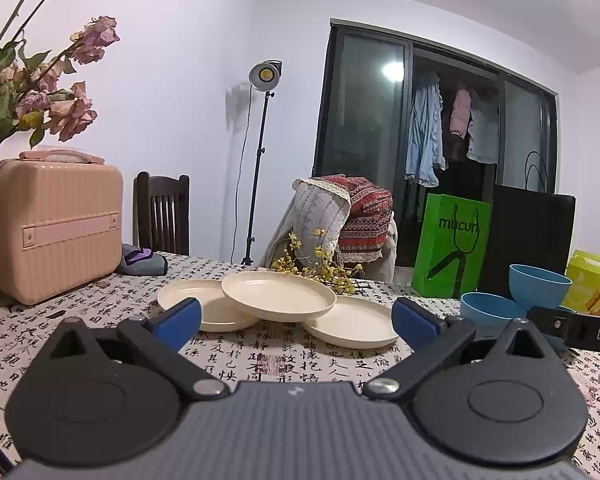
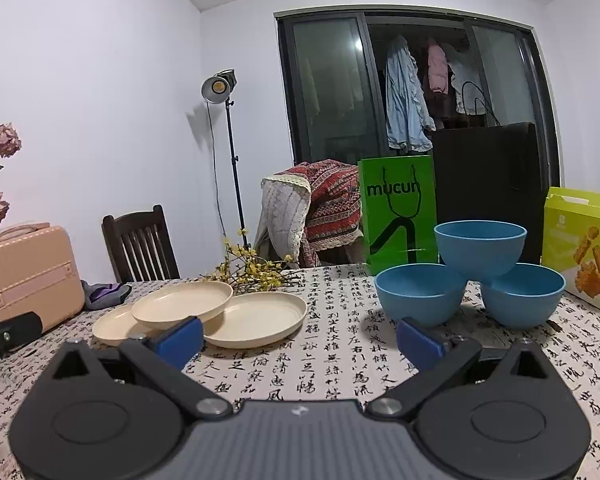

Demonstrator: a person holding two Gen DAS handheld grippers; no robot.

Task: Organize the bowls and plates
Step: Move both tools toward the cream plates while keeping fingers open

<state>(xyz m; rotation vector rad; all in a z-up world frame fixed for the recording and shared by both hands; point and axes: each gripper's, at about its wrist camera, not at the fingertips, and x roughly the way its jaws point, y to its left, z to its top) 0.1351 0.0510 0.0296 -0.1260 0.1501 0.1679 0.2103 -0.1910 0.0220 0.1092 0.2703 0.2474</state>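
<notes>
the left hand-held gripper hovers low over the counter with its blue-padded fingers spread wide apart and nothing between them, facing three cream plates. the left plate and the right plate lie flat on the calligraphy-print cloth, and the top plate rests across both, bridging their inner rims. the right hand-held gripper is likewise spread apart and empty, held just above the cloth between the plates and three blue bowls. two of them, the left bowl and the right bowl, sit upright side by side, and the top bowl stands upright on their rims, straddling the gap. in the left wrist view part of the right tool's black body shows at the right edge in front of the bowls. behind the plates lies a sprig of yellow flowers. a pink case sits at the counter's left end near dried roses, and a green bag stands at the far edge behind the bowls.
</notes>
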